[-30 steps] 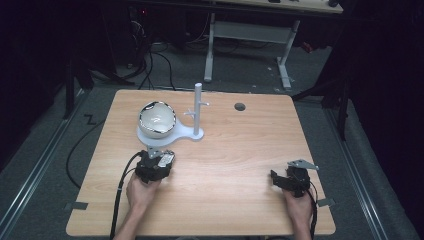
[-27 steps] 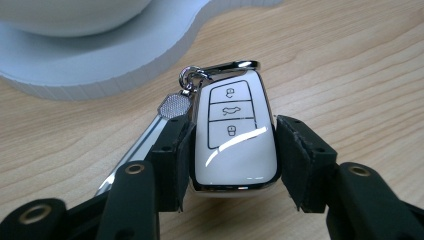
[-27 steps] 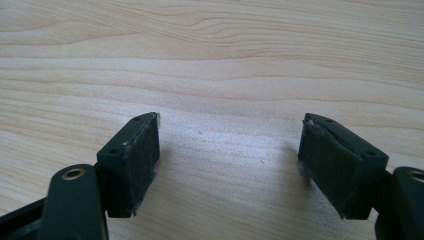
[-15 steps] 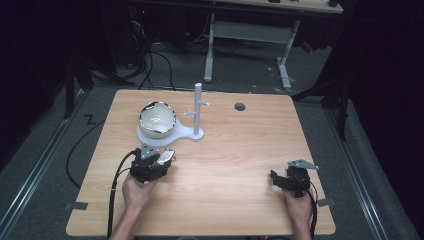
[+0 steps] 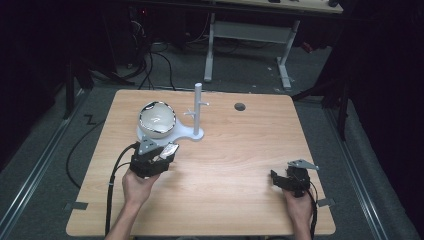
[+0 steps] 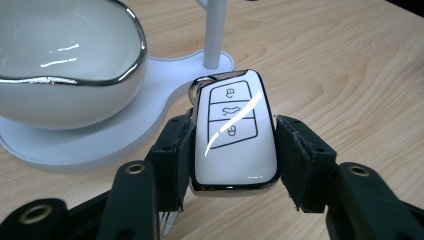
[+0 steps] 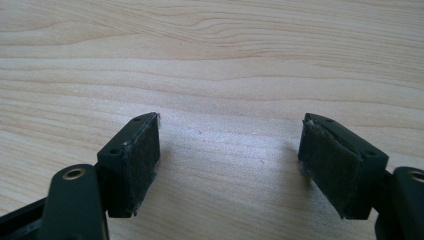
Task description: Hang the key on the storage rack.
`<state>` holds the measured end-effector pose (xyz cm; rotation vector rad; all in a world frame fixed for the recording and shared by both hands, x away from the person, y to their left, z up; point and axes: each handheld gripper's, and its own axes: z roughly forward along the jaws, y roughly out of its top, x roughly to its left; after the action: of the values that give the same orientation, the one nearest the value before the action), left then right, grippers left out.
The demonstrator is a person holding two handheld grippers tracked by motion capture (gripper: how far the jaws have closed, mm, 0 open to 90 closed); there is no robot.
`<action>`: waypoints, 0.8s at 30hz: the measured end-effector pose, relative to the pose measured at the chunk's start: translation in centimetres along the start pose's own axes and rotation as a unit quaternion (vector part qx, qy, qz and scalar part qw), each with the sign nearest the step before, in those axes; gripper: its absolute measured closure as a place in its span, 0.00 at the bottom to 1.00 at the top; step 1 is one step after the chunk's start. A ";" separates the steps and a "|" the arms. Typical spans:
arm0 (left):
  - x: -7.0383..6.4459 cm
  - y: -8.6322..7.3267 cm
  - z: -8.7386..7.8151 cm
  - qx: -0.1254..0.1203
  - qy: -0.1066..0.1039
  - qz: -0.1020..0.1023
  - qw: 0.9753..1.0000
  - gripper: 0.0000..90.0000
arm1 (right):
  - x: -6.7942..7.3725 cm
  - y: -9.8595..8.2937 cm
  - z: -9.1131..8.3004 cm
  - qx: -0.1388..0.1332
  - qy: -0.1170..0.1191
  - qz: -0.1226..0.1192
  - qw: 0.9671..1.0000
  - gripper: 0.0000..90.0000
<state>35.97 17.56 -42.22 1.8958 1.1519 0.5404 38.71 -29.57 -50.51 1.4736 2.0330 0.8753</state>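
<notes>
White glossy three-button car key fob (image 6: 234,137) clamped between left gripper (image 6: 232,150) pads, drawn back slightly toward table's near edge, just short of white silver-rimmed bowl (image 6: 65,65): deposit pending; right gripper (image 7: 230,165) wide, idle.

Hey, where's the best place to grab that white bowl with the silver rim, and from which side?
Take the white bowl by its silver rim on the near side, coming down from above with one jaw inside. Its round walls look too wide to span, and the post blocks the far right. The open right tool is free.
</notes>
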 end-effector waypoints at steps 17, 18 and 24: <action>0.1 3.5 -1.1 -0.029 -0.027 0.007 0.999 0.56 | 0.0 0.0 0.0 0.001 0.001 0.000 1.000 0.27; 0.1 3.7 -1.2 -0.029 -0.029 0.009 0.999 0.56 | 0.0 0.0 0.0 0.000 0.000 0.000 1.000 0.27; 0.4 5.0 -1.4 -0.042 -0.037 0.007 0.998 0.56 | 0.0 0.0 0.0 0.000 0.001 0.000 1.000 0.27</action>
<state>37.73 17.33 -37.28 1.8379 1.0531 0.5127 38.70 -29.58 -50.51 1.4735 2.0346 0.8755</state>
